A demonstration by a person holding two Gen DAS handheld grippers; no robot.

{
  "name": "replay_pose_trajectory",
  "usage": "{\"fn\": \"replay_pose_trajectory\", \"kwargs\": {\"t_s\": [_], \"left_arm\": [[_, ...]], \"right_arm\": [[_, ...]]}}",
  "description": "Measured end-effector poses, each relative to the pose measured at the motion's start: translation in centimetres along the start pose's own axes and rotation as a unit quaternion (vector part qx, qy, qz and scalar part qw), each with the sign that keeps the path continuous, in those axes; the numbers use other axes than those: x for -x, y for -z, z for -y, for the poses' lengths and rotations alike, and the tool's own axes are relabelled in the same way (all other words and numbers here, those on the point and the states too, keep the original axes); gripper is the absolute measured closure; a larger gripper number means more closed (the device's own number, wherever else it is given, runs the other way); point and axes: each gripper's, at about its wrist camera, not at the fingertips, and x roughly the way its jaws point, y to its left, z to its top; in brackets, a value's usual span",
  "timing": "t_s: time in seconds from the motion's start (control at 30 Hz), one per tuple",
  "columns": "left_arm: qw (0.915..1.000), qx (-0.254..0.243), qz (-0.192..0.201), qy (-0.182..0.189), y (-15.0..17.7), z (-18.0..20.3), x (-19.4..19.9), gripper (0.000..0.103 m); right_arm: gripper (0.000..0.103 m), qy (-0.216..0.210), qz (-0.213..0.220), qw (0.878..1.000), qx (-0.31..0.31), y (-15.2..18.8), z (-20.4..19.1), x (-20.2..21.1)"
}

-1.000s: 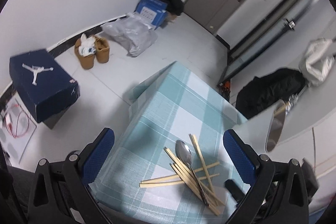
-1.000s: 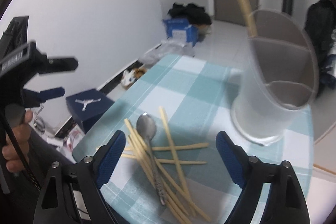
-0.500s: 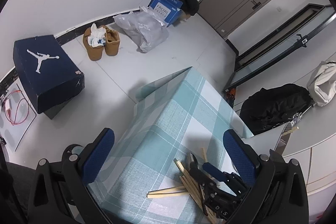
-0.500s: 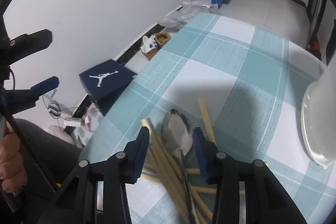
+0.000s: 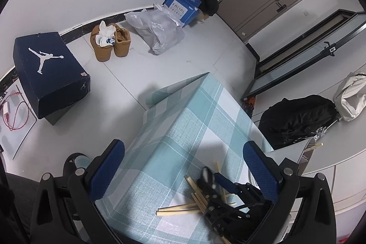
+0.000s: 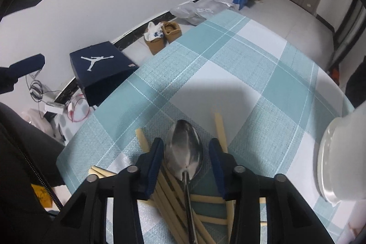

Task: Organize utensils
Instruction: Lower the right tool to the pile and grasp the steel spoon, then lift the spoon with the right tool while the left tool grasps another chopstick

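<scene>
The right gripper (image 6: 187, 149) is closing around the spoon (image 6: 184, 149) atop the chopsticks (image 6: 170, 190). The left gripper (image 5: 183, 169) hangs spread wide.

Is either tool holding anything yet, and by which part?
Neither. The right tool is closing around the spoon bowl, pads not yet pressing; left tool empty.

I'm seeing the spoon (image 6: 184, 149) lying on the chopsticks (image 6: 176, 196) at lower centre of the table (image 6: 228, 74), the holder (image 6: 340, 157) sitting at right.

Steel spoon (image 6: 184, 150) (bowl up) lies atop scattered pale chopsticks (image 6: 170, 194).
</scene>
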Motion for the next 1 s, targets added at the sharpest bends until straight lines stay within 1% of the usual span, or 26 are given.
{"fn": "replay_pose_trajectory", "kwargs": {"t_s": [0.17,0.23,0.37,0.43,0.53,0.63,0.73,0.83,1.0], "left_arm": [[1.0,-0.002,0.004,-0.004,0.0,0.1,0.0,0.002],[1.0,-0.001,0.004,-0.004,0.0,0.1,-0.1,0.002],[0.9999,-0.006,0.006,-0.01,0.0,0.2,-0.2,0.002],[0.9998,-0.013,0.007,-0.014,0.2,0.5,-0.3,0.002],[0.9996,-0.019,0.006,-0.021,0.4,0.7,-0.6,0.002],[0.9993,-0.023,0.001,-0.029,0.7,1.0,-1.1,0.002],[0.9988,-0.034,0.0,-0.035,1.0,1.8,-1.5,0.002],[0.9982,-0.046,-0.016,-0.037,1.5,2.8,-2.4,0.002],[0.995,-0.068,-0.064,-0.034,2.8,4.9,-4.7,0.002]], "right_arm": [[0.069,0.001,0.005,1.0,0.001,0.0,0.0,-0.1],[0.069,0.004,0.016,1.0,0.002,0.2,-0.1,0.3],[0.069,0.0,0.05,0.999,-0.011,0.7,0.4,1.9],[0.069,-0.005,0.075,0.997,-0.018,1.2,0.7,3.2],[0.069,0.0,0.108,0.994,-0.025,2.3,0.9,5.1],[0.069,0.014,0.126,0.991,-0.035,3.4,1.1,6.7],[0.069,0.015,0.141,0.988,-0.055,4.5,1.8,8.2],[0.069,0.022,0.151,0.986,-0.068,5.4,2.6,9.2],[0.069,0.031,0.169,0.981,-0.094,6.7,4.3,10.7]]}}
